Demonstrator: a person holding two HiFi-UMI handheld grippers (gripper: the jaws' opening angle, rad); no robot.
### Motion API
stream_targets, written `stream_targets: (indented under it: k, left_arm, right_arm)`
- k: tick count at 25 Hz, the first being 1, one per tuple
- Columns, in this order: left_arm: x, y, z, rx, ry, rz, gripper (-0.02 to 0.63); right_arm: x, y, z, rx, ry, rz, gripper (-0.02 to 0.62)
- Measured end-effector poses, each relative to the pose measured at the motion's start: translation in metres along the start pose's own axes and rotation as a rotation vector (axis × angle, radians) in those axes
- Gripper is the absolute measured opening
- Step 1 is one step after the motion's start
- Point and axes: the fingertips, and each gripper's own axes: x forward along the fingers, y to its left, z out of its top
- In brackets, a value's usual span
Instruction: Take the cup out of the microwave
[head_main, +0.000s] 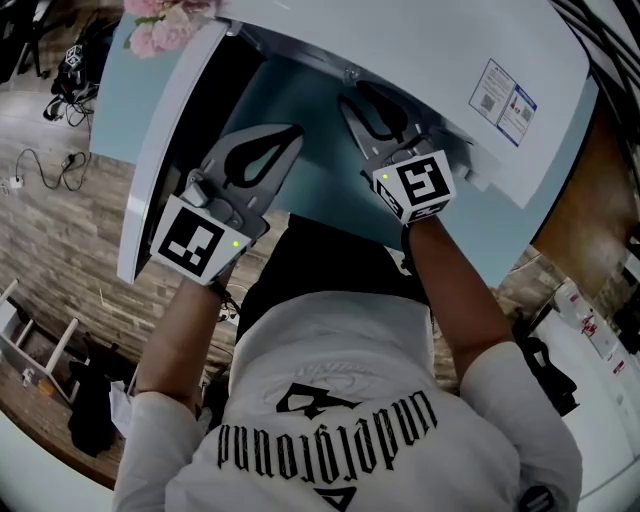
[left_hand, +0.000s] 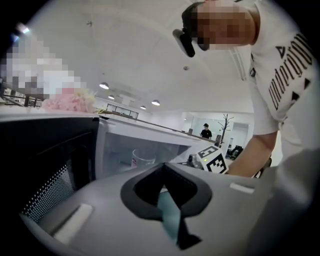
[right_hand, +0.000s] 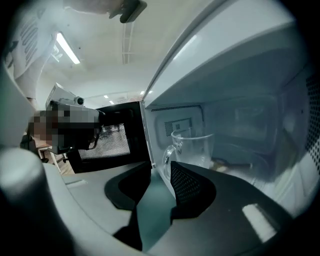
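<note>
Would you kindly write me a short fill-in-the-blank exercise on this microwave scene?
1. The door of the microwave stands ____.
2. The clear cup sits ____ the microwave.
3. The right gripper has ____ between its jaws.
4. Pink ____ lie on top of the microwave.
Missing words: open; inside; nothing; flowers.

Cup (right_hand: 192, 147): clear glass, handled, upright inside the microwave (right_hand: 235, 60) cavity, with the handle on the door side. Microwave is white and its door (right_hand: 112, 142) stands swung open.
</note>
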Motion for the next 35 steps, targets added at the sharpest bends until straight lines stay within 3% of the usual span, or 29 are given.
stream_targets:
  k: [16,19,35]
  left_arm:
    - [0.009,-0.009,-0.028,-0.077,0.032,-0.012,0.051]
    - [0.008,-0.007,-0.029,-0.085,0.030,0.000,0.051]
    - [-0.008,-0.012,-0.023,-0.085,0.015,0.040,0.050]
  right_arm:
    - [0.042,0.002,0.002,-0.042,-0.023,0.101,0.098]
    - [0.043,-0.002,0.003,-0.040,-0.029,0.095,0.033]
    - [0.029,0.017,0.017,-0.052,-0.078,0.135,0.017]
